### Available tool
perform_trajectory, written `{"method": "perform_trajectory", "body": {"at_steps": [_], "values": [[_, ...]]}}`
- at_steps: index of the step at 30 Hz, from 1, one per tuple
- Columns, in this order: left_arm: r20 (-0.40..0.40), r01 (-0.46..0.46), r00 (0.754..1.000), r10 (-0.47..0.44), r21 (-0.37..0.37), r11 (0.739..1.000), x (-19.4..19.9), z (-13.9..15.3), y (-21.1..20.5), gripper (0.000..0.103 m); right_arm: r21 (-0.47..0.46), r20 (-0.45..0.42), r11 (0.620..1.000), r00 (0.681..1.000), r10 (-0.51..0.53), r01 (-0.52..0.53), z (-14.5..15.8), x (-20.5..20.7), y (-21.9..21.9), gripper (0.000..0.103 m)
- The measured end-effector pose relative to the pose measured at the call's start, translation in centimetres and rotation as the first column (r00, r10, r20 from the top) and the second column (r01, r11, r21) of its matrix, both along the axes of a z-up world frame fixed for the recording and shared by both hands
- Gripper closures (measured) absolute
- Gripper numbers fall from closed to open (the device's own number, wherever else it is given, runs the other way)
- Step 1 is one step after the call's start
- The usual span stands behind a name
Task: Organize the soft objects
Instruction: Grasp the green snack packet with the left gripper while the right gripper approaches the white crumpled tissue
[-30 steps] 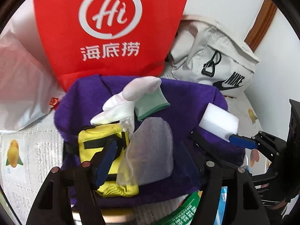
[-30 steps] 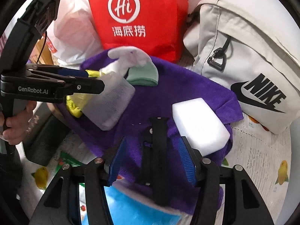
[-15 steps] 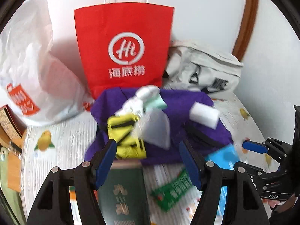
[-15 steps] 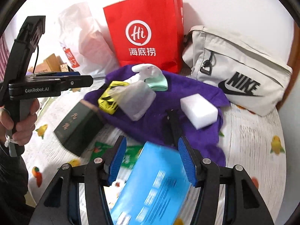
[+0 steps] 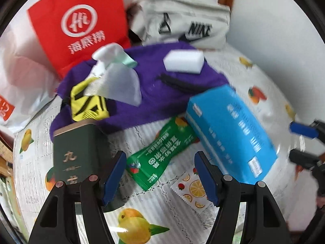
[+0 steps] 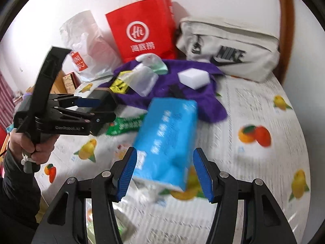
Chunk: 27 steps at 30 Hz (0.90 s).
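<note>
**Both grippers drawn back from the soft-goods pile; nothing in hand**

The soft items sit heaped on a crumpled purple cloth (image 5: 162,93) at the far side of the fruit-print tabletop (image 5: 254,71): a white foam sponge block (image 5: 183,61), a grey mesh pouch (image 5: 121,85), a yellow-and-black fabric piece (image 5: 87,103) and a white glove with a mint cuff (image 5: 113,55).

A second ago both cameras were close over this pile; now they stand well back from it, and a blue tissue pack (image 6: 166,140), a green snack sachet (image 5: 160,152) and a dark green tin (image 5: 75,154) fill the foreground. The pile looks undisturbed, so sorting appears not yet advanced.

The left hand-held gripper (image 5: 160,174) is parted, empty, above the sachet. The right hand-held gripper (image 6: 165,172) is likewise parted, its pads flanking the tissue pack without visibly pressing it.
</note>
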State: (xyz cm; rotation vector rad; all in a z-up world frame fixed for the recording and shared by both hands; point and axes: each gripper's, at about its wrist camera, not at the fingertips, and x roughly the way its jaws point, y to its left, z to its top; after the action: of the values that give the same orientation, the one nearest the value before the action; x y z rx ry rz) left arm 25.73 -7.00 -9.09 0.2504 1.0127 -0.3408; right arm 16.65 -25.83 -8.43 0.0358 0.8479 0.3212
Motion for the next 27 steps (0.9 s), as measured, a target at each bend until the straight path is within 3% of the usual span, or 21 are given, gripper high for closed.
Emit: {"method": "perform_trajectory", "body": {"at_steps": [7, 16, 18, 22, 25, 27], "values": [[-0.065, 0.119, 0.991, -0.114, 0.085, 0.989, 1.5, -2.6, -2.4, 0.035, 0.016, -0.018, 0.999, 0.999, -0.043, 0.044, -1.0, 0.8, -2.2, 0.046], [-0.171, 0.216, 0.966, -0.196, 0.107, 0.97, 4.1, -5.0, -3.5, 0.036, 0.016, -0.026, 0.998, 0.998, -0.058, 0.058, -1.6, 2.6, -3.7, 0.046], [-0.181, 0.221, 0.963, -0.201, 0.095, 0.971, 4.3, -5.3, -3.5, 0.038, 0.016, -0.033, 0.998, 0.998, -0.061, 0.062, -1.9, 2.9, -3.7, 0.046], [-0.17, 0.234, 0.961, -0.217, 0.084, 0.969, 4.0, -5.0, -3.6, 0.059, 0.016, -0.046, 0.998, 0.997, -0.057, 0.058, -2.4, 3.2, -3.7, 0.046], [-0.177, 0.232, 0.961, -0.214, 0.089, 0.969, 3.7, -4.9, -3.8, 0.066, 0.022, -0.049, 0.998, 0.997, -0.051, 0.052, -2.5, 3.0, -3.4, 0.046], [-0.183, 0.245, 0.957, -0.224, 0.098, 0.965, 3.0, -4.9, -3.7, 0.065, 0.025, -0.045, 0.999, 0.998, -0.04, 0.041, -2.4, 2.8, -3.3, 0.046]]}}
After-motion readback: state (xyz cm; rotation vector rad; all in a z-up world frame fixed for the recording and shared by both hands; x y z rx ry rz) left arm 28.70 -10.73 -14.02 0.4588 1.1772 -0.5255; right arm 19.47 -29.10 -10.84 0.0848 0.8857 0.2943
